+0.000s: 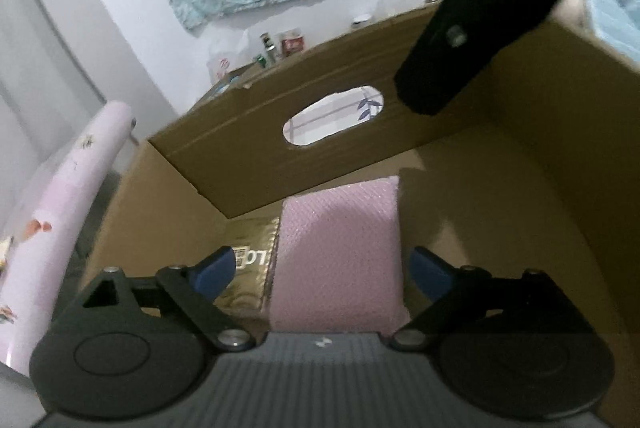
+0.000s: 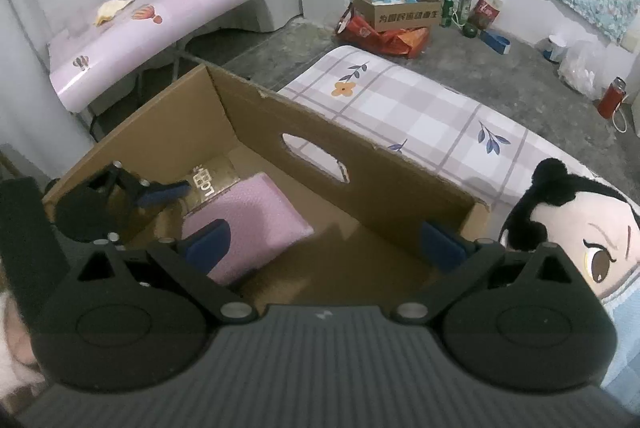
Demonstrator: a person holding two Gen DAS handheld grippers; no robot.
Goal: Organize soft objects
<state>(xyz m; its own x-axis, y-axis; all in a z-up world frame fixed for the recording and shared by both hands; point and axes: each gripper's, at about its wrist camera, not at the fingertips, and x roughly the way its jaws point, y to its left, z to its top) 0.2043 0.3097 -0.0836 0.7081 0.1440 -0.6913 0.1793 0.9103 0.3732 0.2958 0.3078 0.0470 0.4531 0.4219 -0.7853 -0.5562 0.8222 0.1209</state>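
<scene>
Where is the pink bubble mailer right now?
The pink bubble mailer lies flat on the floor of the cardboard box, beside a gold packet, seen in both wrist views.

Both grippers: black linkage arms, silver screws, blue fingers [image 2: 208, 242], grey ribbed body.

Brown cardboard box [image 2: 360, 163]; pink textured pad [image 2: 248, 224] below blue-tipped claw [image 2: 320, 244]; gold packet [image 2: 212, 179] left; lilac checked, flowered cloth [image 2: 420, 107] beyond.

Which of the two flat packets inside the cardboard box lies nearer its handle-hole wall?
The gold packet, printed with lettering. It sits toward the corner by that wall; the pink packet lies beside it, further in.
</scene>
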